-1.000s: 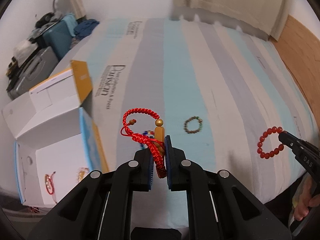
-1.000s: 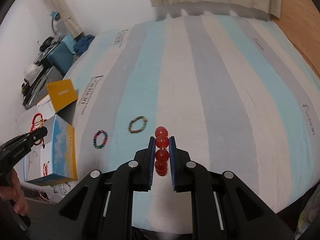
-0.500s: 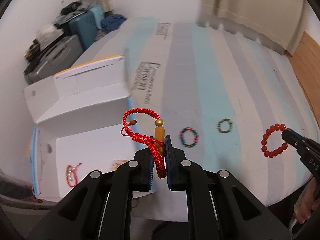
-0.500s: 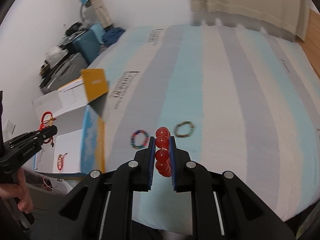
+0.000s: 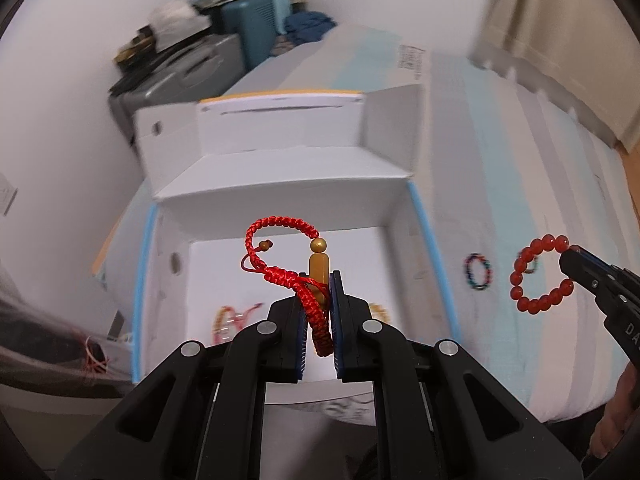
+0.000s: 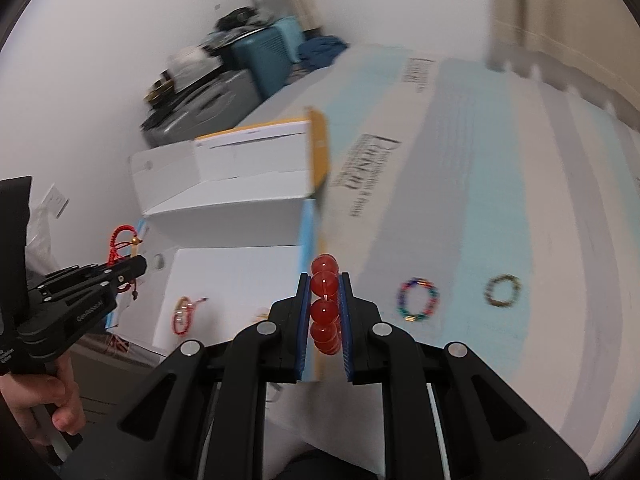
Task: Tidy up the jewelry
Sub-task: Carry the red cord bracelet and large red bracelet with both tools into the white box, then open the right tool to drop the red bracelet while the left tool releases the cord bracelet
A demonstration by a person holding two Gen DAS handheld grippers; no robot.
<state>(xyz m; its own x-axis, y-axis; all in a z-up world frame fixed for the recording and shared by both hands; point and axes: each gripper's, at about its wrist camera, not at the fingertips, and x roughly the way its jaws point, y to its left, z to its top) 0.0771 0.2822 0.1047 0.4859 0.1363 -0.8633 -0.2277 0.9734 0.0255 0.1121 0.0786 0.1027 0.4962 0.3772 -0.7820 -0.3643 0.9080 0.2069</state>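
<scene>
My left gripper (image 5: 319, 280) is shut on a red braided cord bracelet (image 5: 285, 258) with gold beads and holds it above the open white box (image 5: 400, 208). The box holds a red-and-clear bracelet (image 5: 230, 320) on its floor. My right gripper (image 6: 325, 284) is shut on a red bead bracelet (image 6: 325, 304), which also shows in the left wrist view (image 5: 540, 276), over the box's right wall. A multicolour bead bracelet (image 6: 418, 296) and a dark green-brown bracelet (image 6: 502, 290) lie on the striped bed (image 6: 500, 200).
The box's lid (image 5: 280, 124) stands open at the back. Suitcases and bags (image 5: 192, 64) are stacked by the wall beyond the bed. A curtain (image 5: 560, 32) hangs at the far right.
Both grippers have swung left with their bracelets. The left one now hangs over the box's inside; the right one has moved from over the bed to the box's right edge.
</scene>
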